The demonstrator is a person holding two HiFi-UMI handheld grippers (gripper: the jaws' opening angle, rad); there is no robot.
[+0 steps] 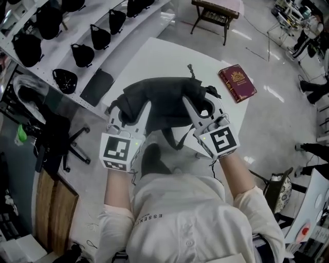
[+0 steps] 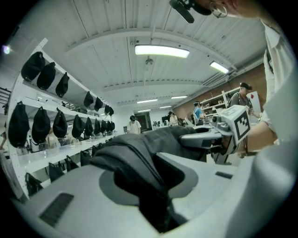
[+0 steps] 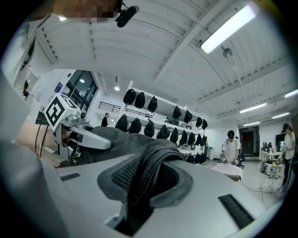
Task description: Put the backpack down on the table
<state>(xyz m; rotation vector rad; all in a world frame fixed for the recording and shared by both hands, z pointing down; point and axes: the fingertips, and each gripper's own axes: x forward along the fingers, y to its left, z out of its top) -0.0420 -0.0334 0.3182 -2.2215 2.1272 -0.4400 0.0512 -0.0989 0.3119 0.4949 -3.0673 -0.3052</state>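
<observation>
A black backpack (image 1: 159, 100) hangs in the air between my two grippers, over the near part of the white table (image 1: 149, 56). My left gripper (image 1: 134, 107) is shut on a fold of the backpack (image 2: 135, 158) at its left side. My right gripper (image 1: 196, 105) is shut on the backpack (image 3: 149, 172) at its right side, on mesh and strap fabric. A loose strap (image 1: 172, 138) dangles below. In the left gripper view the right gripper (image 2: 205, 137) shows clamped across the fabric; in the right gripper view the left gripper (image 3: 86, 137) shows likewise.
A dark red book (image 1: 237, 82) lies on the table's right part. White shelves (image 1: 77, 36) with several black bags run along the left. A black office chair (image 1: 56, 138) stands at the left, a wooden stool (image 1: 216, 15) beyond the table. People stand in the background.
</observation>
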